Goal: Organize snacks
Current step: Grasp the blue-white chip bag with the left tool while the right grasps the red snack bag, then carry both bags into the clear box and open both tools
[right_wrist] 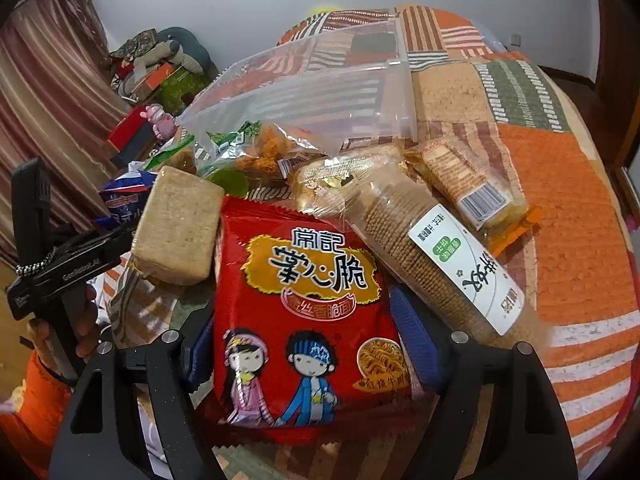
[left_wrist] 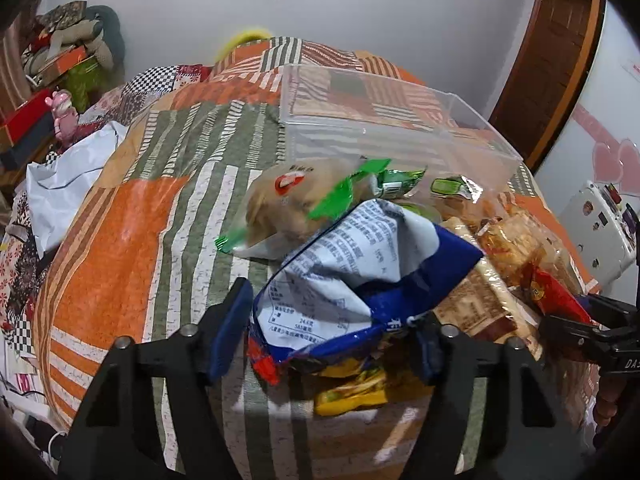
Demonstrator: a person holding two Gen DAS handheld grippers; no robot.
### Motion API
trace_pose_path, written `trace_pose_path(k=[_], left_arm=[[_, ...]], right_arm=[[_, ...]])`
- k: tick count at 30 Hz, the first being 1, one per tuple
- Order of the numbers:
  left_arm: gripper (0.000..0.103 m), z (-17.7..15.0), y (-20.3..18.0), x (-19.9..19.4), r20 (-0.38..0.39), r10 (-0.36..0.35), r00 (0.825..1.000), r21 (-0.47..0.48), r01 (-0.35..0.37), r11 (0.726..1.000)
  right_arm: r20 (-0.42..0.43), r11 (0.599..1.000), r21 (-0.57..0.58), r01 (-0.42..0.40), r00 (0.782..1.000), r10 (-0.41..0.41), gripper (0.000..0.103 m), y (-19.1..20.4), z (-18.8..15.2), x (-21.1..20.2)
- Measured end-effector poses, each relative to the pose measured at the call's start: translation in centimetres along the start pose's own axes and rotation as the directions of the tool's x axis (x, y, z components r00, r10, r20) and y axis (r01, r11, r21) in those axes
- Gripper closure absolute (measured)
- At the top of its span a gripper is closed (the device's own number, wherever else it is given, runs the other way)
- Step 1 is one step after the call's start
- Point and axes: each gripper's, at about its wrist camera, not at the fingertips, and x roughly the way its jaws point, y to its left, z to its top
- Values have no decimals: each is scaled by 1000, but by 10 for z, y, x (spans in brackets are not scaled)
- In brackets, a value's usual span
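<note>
While the snacks lie heaped on the patchwork bedspread (left_wrist: 132, 216) of a bed, the blue-and-white bag (left_wrist: 352, 276) sits crumpled between the pads of the left tool (left_wrist: 332, 320); its jaws stand partly apart, the left pad at the bag's edge, but whether they press on it I cannot tell. Under the bag lies a yellow packet (left_wrist: 352, 392), and behind it a bread roll in a green-trimmed wrapper (left_wrist: 296, 200).

The red noodle packet (right_wrist: 304, 312) lies flat between the fingers of the right tool (right_wrist: 304, 344), which stands fairly wide, its blue pads just beside the packet's two side edges; a firm grip cannot be made out. Left of the packet rests a pale cracker block (right_wrist: 180, 224); right of it a long sleeve of round crackers (right_wrist: 432, 256) and, further out, a wrapped cracker pack (right_wrist: 472, 184).

Behind the heap stands a clear plastic bin (left_wrist: 400, 120). A hand (right_wrist: 84, 320) with an orange sleeve holds the left tool's grip.
</note>
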Motion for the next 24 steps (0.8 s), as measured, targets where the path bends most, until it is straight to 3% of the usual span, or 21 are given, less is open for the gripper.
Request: trace_pose_path(k=[3,8,14,24], left_arm=[[43,0,1,-2,7,-13,1000,-2,13,1000],[45,1,-1,-9,22,-10,1000,7,9,1000],[46,6,-6,-34,82,-24,996,20,23,1000],[46,26,-18,-71,182,-38,982,43,31,999]], right_arm=[[4,1000,-14,9,1000,-9,32,3,-2,0],[11,1000,-9,-4,1000,4,40,3,-1,-4],[46,999,-41,-8,999,10,40,12,4,-14],[178,995,-95,-12,984,29,40,28,27,-41]])
